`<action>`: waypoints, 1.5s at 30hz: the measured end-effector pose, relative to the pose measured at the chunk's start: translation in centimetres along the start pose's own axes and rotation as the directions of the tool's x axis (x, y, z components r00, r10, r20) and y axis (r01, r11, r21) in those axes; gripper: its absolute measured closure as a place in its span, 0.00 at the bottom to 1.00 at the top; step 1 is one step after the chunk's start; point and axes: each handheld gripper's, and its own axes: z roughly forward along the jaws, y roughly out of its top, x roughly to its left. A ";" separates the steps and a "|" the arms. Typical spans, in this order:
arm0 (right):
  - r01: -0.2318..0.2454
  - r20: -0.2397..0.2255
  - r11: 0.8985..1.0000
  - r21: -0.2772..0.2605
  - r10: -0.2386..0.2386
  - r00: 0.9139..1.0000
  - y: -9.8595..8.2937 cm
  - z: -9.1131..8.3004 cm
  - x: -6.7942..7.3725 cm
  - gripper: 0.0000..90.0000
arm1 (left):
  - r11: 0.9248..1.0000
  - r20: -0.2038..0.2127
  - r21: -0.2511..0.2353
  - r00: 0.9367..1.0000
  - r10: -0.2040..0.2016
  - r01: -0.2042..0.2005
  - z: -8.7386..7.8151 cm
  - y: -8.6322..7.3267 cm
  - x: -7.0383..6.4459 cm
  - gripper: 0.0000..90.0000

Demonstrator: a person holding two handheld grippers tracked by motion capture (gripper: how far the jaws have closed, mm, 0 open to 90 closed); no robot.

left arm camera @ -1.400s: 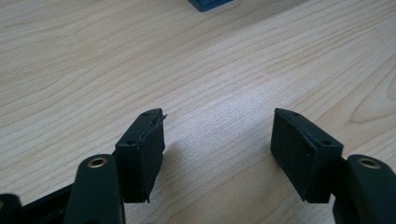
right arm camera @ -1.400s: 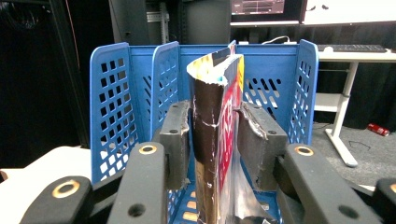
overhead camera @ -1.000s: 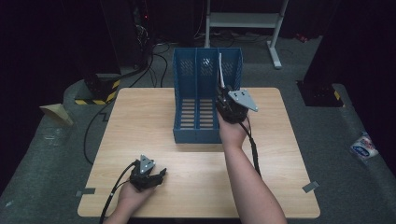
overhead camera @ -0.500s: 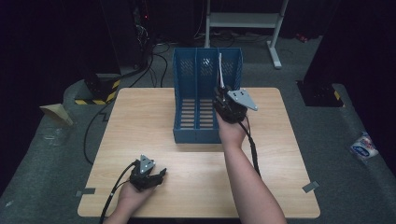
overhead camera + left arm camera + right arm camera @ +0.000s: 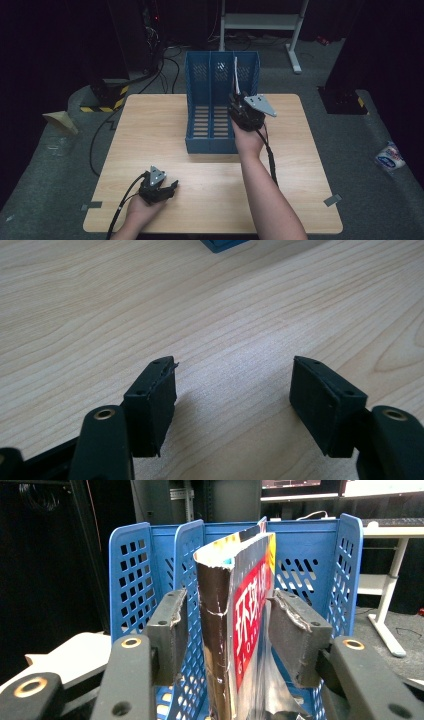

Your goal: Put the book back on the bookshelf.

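The right tongs (image 5: 225, 630) pinch a glossy, creased magazine (image 5: 240, 620) upright inside the perforated blue plastic rack's (image 5: 125, 580) right slot. The left tongs (image 5: 232, 390) gape wide over the pale wood-grain surface (image 5: 150, 305).

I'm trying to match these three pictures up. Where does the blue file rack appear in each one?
High view: the blue file rack stands upright at the table's far middle, by the right gripper.
Left gripper view: a blue corner at the top edge, probably its base.
Right gripper view: its perforated walls rise behind the magazine.
Shared landmark: the rack itself, on the wooden table.
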 end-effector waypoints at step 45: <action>0.089 -0.051 0.990 0.110 -0.084 0.995 0.4 -1.7 -0.8 0.09 | 1.000 0.008 0.004 1.000 -0.004 0.004 0.0 0.0 0.0 0.39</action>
